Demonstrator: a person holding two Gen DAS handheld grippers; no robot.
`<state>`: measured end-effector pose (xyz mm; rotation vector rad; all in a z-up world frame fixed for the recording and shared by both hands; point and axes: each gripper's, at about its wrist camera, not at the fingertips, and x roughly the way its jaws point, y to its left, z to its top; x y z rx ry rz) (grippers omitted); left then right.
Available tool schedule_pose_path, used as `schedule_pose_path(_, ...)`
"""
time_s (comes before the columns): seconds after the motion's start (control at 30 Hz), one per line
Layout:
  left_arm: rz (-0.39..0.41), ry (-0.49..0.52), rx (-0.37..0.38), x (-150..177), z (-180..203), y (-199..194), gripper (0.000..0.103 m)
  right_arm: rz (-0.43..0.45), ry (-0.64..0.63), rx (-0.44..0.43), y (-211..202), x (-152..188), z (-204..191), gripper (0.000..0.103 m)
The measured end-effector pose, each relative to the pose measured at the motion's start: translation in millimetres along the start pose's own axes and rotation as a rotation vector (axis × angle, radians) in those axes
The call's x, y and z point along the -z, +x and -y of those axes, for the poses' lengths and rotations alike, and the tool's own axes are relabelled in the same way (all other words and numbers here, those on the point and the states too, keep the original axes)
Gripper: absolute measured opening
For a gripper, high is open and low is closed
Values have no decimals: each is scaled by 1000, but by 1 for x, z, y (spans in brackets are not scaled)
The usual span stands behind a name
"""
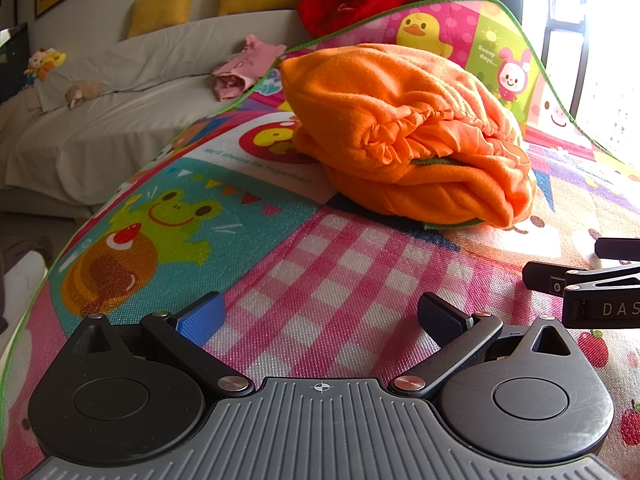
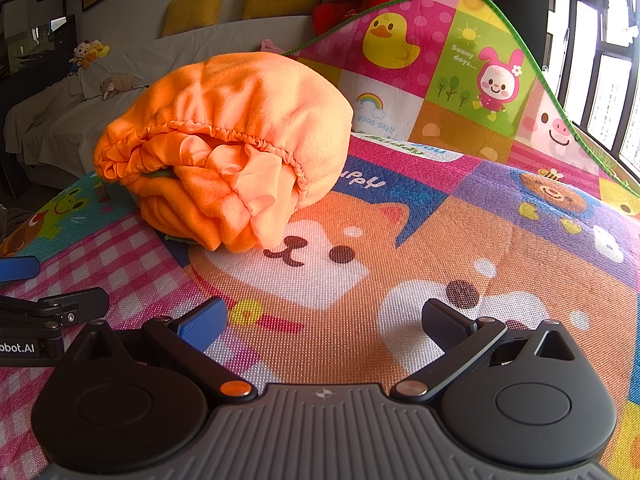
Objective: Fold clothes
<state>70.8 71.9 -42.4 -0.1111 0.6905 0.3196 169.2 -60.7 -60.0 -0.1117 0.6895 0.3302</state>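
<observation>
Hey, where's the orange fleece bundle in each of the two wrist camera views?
Left wrist: the orange fleece bundle lies upper centre-right on the play mat, ahead of the open left tongs.
Right wrist: the bundle lies upper left of centre, ahead of the open right tongs.
Shared landmark: the mat's yellow duck.

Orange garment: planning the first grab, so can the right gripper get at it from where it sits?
Probably yes: the right gripper is open, and only bare play mat lies between it and the orange garment.
</observation>
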Motion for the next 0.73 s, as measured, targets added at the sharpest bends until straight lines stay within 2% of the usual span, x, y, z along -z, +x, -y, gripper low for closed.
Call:
schedule_pose_path(0.47,1,15,-3,-1,2,1,103,0,1,0,0,0,1,103)
schedule_pose_path(0.6,-20,18,37,-9,-1,9,103,1,2,-1,0,0,1,103)
schedule_pose_path(0.73,-50,27,22,-13,3,11,103,1,1,0,0,0,1,103)
